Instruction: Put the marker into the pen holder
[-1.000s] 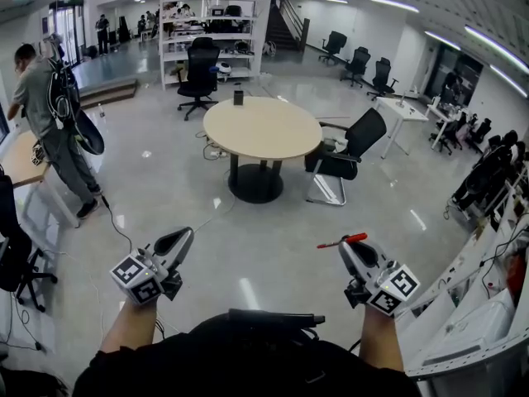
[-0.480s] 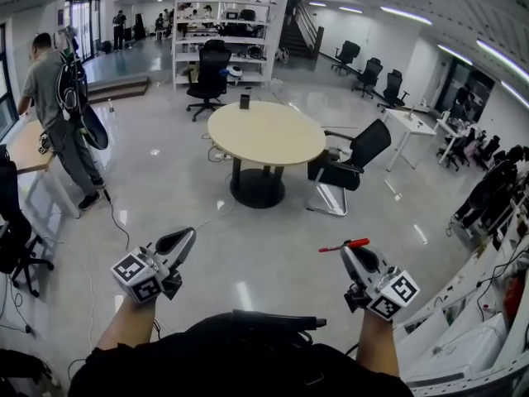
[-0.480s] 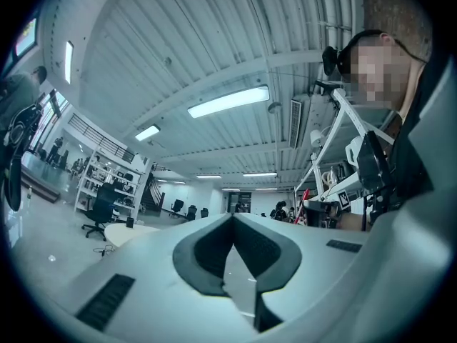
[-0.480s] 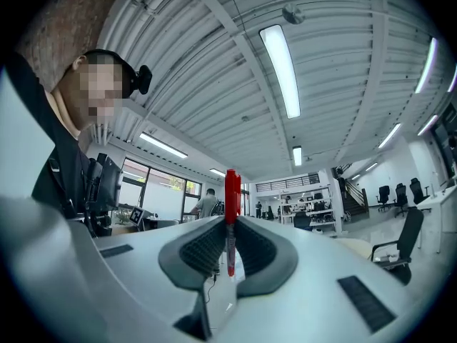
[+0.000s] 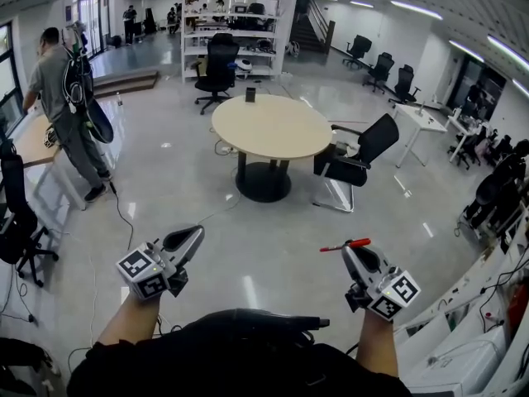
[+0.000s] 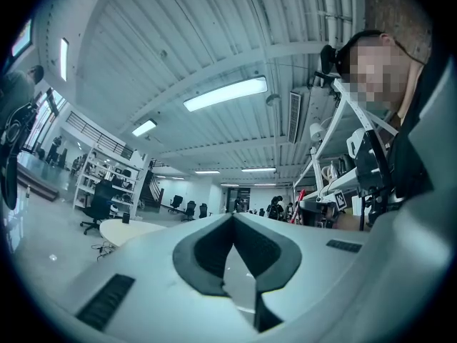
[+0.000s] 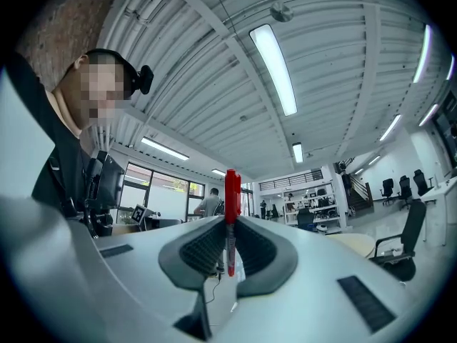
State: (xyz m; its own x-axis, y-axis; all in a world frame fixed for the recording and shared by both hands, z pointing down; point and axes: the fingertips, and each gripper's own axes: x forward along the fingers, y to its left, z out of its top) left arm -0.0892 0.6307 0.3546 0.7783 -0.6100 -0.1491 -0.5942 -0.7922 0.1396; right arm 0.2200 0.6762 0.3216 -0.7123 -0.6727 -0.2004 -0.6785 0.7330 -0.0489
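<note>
My right gripper (image 5: 351, 251) is shut on a red marker (image 5: 345, 244), which lies crosswise at its tips, low and to the right in the head view. In the right gripper view the marker (image 7: 232, 191) stands upright between the pads, red cap on top. My left gripper (image 5: 193, 236) is held at the same height on the left, shut and empty; in its own view the left gripper (image 6: 233, 216) has its pads meeting at the tips. A small dark holder (image 5: 250, 94) stands at the far edge of the round beige table (image 5: 271, 126), well ahead of both grippers.
A black office chair (image 5: 355, 160) stands right of the table. A person with a backpack (image 5: 70, 98) stands by a wooden desk (image 5: 33, 143) at the left. Shelves (image 5: 231, 23) fill the back; white benches (image 5: 488, 321) line the right. A cable (image 5: 124, 222) runs over the floor.
The table and room have drifted a little nearer and to the right in the head view. Both grippers keep their pose, with the marker still held in the right one.
</note>
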